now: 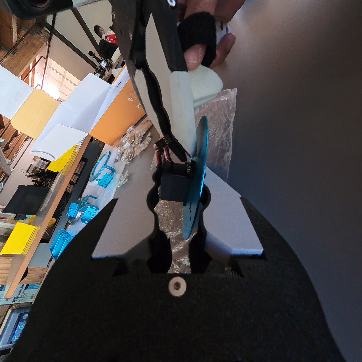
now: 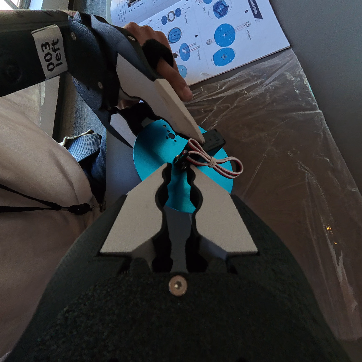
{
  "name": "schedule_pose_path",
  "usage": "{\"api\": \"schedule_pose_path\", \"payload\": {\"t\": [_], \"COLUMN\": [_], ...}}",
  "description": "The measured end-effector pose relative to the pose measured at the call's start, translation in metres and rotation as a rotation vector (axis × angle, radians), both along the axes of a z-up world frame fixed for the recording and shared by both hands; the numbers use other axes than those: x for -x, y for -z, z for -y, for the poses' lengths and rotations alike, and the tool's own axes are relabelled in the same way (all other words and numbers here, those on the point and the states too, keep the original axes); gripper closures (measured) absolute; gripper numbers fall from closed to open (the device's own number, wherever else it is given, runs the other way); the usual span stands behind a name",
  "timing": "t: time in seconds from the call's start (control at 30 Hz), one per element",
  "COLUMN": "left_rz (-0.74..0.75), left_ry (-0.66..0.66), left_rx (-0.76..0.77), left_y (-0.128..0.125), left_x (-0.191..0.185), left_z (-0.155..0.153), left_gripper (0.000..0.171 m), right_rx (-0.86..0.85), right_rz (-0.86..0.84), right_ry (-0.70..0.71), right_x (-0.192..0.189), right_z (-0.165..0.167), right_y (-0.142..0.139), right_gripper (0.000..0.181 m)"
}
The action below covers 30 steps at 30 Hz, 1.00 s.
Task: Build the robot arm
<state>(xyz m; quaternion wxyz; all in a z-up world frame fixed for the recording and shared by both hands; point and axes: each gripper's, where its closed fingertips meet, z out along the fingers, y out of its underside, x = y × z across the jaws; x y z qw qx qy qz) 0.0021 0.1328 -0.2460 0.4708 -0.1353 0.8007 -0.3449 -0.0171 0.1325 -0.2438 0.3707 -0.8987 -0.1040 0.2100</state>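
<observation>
**Two claws met at a blue disc with a black servo, held above the worktop (image 1: 303,137).**

The left claw (image 1: 180,176) was closed most of the way on the pair. One finger pressed the servo (image 1: 174,186) and the other the far face of the disc (image 1: 195,205), which stood edge-on between them. The right claw (image 2: 179,165) was narrowed to a slim gap over the disc's face, its tips either side of the black plug (image 2: 181,161) at the end of the servo's looped, tied wire (image 2: 215,162). Whether it actually pinched the plug could not be told. Below lay a clear plastic sheet (image 2: 274,137) and, further off, a printed instruction sheet (image 2: 235,29). More blue metal brackets (image 1: 84,211) sat well apart along the worktop.
</observation>
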Motion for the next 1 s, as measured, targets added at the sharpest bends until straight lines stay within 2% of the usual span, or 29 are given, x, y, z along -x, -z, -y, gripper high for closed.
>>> {"api": "schedule_pose_path", "payload": {"t": [0.43,0.8,1.0], "left_rz": [0.002,0.0,0.003], "left_ry": [-0.007,-0.01,-0.01], "left_rx": [0.0,-0.002,-0.007], "left_y": [-0.0005,-0.0006,-0.0005], "left_x": [0.0002,-0.0003,-0.0003], "left_z": [-0.0001,-0.0013,-0.0009], "left_gripper": [0.135,0.134,0.134], "right_rx": [-0.054,-0.033,-0.027], "right_rz": [0.121,0.257,0.278], "right_ry": [0.054,0.086,0.088], "right_x": [-0.0036,-0.0056,-0.0056], "right_z": [-0.0062,-0.0068,-0.0057], "right_y": [0.0007,0.0038,0.0043], "right_gripper": [0.177,0.175,0.175]}}
